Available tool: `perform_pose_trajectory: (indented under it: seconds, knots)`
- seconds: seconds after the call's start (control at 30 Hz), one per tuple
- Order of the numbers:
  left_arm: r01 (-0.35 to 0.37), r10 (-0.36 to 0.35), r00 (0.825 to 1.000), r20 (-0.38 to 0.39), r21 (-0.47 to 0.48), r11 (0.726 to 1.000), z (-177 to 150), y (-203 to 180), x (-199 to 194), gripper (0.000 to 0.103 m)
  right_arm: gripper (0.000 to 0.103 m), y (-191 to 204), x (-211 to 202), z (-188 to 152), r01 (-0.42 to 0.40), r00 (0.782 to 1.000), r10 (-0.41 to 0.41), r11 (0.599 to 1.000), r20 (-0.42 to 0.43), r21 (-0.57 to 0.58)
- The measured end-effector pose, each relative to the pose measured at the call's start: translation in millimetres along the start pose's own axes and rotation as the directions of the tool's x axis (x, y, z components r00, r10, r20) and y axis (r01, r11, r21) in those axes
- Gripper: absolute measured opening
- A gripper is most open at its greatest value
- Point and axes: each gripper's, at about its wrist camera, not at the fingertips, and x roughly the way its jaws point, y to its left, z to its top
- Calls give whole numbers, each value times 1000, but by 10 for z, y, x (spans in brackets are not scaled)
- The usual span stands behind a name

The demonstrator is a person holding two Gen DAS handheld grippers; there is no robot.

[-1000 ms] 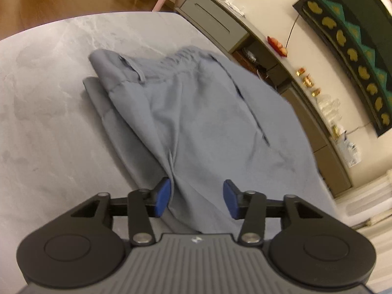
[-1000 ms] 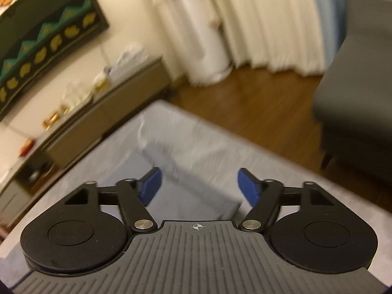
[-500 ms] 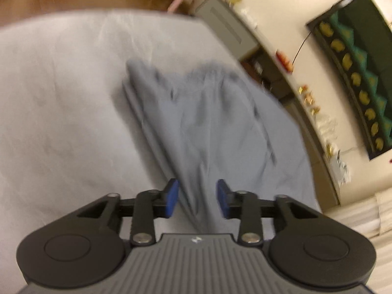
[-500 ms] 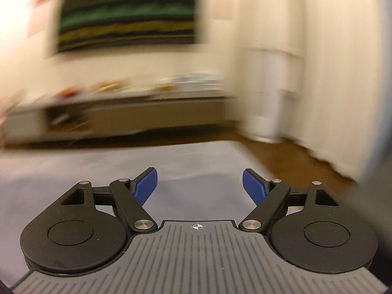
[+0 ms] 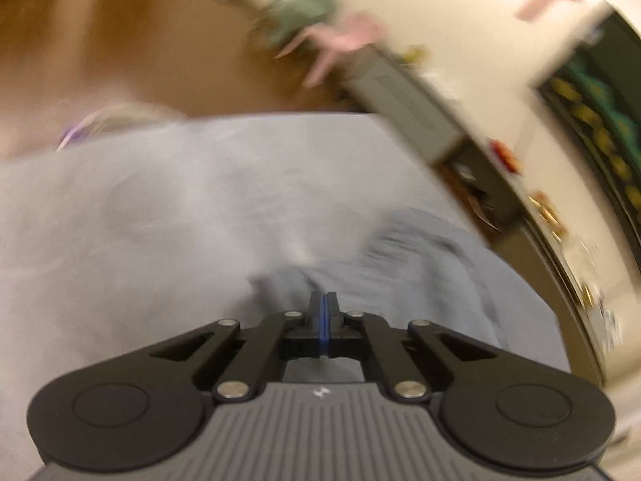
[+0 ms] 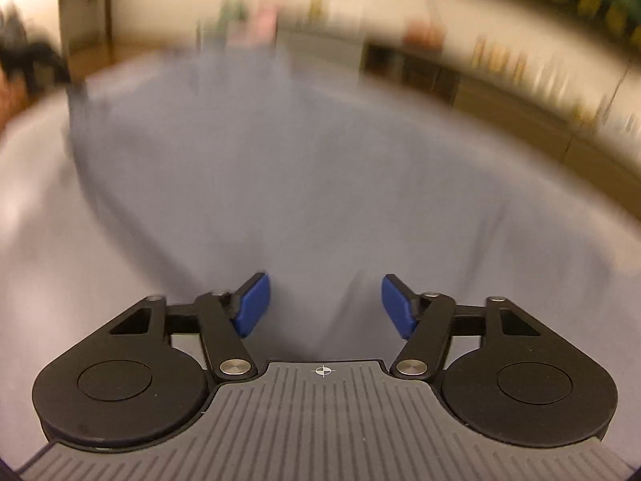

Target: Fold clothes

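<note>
Left wrist view: my left gripper has its blue pads pressed flat together, right at a raised ridge of the grey-blue garment; blur hides whether any cloth is caught between them, so I cannot tell.

Right wrist view: my right gripper has its jaws closing while the pads stand well apart; cloth lies below the gap and neither pad presses on it.

Garment: one grey-blue piece, spread loosely across the pale grey table, rumpled near my left jaws, with a gathered, waistband-like edge just beyond them.

Done so far: as I judge it, very little; no crisp crease or squared stack shows in either view, and the cloth looks mostly open.

Left to do: I judge a firm hold with both hands is needed, then bringing one half over the other and smoothing it.

Surroundings: a long low cabinet along the wall past the table, and a pink chair on the wood floor, all heavily blurred.
</note>
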Motion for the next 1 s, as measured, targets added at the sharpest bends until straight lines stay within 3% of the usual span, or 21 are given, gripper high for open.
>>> perform_pose_trajectory:
  seconds: [0.07,0.13,0.2,0.27,0.33,0.43,0.53,0.6,0.67,0.7,0.8,0.87,0.93,1.0]
  knots:
    - [-31,31,999,-11,-6,999,18,86,19,0,62,-72,-40,-13,-17,999,17,1000,-28,2]
    - [-5,5,1000,9,-2,1000,-3,47,-118,4,63,-145,-59,-41,-27,999,28,1000,-39,12]
    - [55,-56,998,31,39,998,-73,-132,-347,11,64,-179,-51,-33,-32,998,33,999,-60,12]
    - [135,-138,990,13,156,979,-330,-422,-589,19,63,-163,-59,25,-30,997,32,999,-70,32]
    - [208,-190,977,-94,249,946,-708,-705,-652,23,63,-56,-93,65,-41,999,41,999,-15,2]
    - [315,-219,929,-297,329,890,-1306,-1077,-597,29,63,227,-101,108,-68,996,74,992,48,-107]
    - [309,-182,912,-368,326,893,-1612,-1179,-387,32,59,473,0,79,-43,996,59,975,70,-218]
    - [301,-180,915,-362,314,900,-1630,-1185,-328,32,55,541,100,80,-39,998,51,973,47,-227]
    - [294,-173,897,-407,255,921,-1595,-1122,-341,32,45,442,145,125,-105,994,105,986,-5,-128]
    - [288,-171,887,-430,225,931,-1577,-1091,-348,32,45,387,134,155,-132,991,129,987,-34,-92]
    - [290,-180,863,-471,173,941,-1508,-1004,-391,36,45,430,65,155,-138,989,128,979,-75,-152]
    - [313,-200,853,-481,166,935,-1442,-1032,-353,43,47,477,40,141,-116,993,111,979,-38,-165]
    - [345,-232,862,-451,186,920,-1393,-1074,-413,48,53,608,42,174,-95,994,103,975,26,-201]
    - [394,-277,857,-434,208,895,-1395,-1147,-471,50,57,750,95,242,-99,991,118,969,70,-226]
